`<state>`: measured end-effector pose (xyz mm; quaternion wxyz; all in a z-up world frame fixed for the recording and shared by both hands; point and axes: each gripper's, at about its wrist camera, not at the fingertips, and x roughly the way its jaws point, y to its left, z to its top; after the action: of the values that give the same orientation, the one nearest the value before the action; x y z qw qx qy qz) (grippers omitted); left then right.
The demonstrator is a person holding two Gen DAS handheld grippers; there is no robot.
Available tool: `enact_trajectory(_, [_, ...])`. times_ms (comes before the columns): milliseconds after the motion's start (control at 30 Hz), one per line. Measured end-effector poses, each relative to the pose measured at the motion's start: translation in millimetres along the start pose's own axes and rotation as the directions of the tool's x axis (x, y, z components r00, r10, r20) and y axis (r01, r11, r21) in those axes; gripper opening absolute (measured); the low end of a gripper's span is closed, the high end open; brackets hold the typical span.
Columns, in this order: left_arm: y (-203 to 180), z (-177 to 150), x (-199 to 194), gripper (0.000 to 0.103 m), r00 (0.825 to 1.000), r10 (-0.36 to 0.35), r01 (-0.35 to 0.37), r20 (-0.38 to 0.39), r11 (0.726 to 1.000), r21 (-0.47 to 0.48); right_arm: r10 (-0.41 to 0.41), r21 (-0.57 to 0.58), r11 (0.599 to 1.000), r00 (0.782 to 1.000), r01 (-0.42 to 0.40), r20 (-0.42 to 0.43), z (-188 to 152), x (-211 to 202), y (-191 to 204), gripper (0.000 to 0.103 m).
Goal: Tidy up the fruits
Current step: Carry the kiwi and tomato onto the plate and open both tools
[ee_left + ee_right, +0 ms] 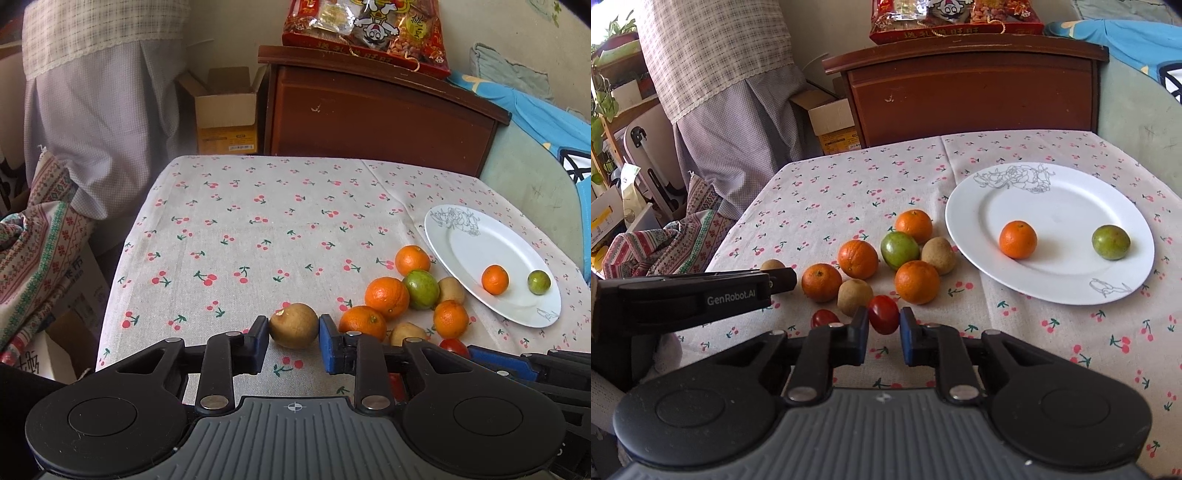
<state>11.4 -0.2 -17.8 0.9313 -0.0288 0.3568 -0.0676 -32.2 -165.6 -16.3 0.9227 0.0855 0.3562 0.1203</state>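
In the left wrist view our left gripper (293, 334) clamped a firm, light brown kiwi (293, 325) at lower centre across its middle, and in the right wrist view our right gripper (884, 322) pinched a soft, slippery cherry tomato (883, 314) at lower centre, which we judged bruisable.

From my left wrist view, my own right gripper (513, 363) runs off the right edge and covers most of a small red tomato (455, 346). The glossy red snack bag (364, 31) on the brown cabinet is cut by the top edge; its print is unreadable.
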Motion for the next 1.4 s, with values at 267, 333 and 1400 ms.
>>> enact_trajectory(267, [-6.6, 9.3, -10.0, 0.026, 0.998, -0.058, 0.059, 0.022, 0.998, -0.034, -0.011, 0.059, 0.998, 0.998, 0.007, 0.055, 13.5, -15.3, -14.5, 0.018])
enact_trajectory(333, [-9.9, 12.7, -11.0, 0.026, 0.997, -0.079, 0.080, 0.018, 0.996, -0.042, -0.021, 0.065, 0.998, 0.998, 0.017, 0.064, 19.5, -19.5, -20.2, 0.018])
enact_trajectory(1400, [-100.6, 65.4, 33.5, 0.027, 0.946, -0.316, 0.322, -0.067, 0.941, 0.105, -0.068, 0.283, 0.958, 0.996, 0.052, 0.049, 82.3, -31.3, -140.4, 0.018])
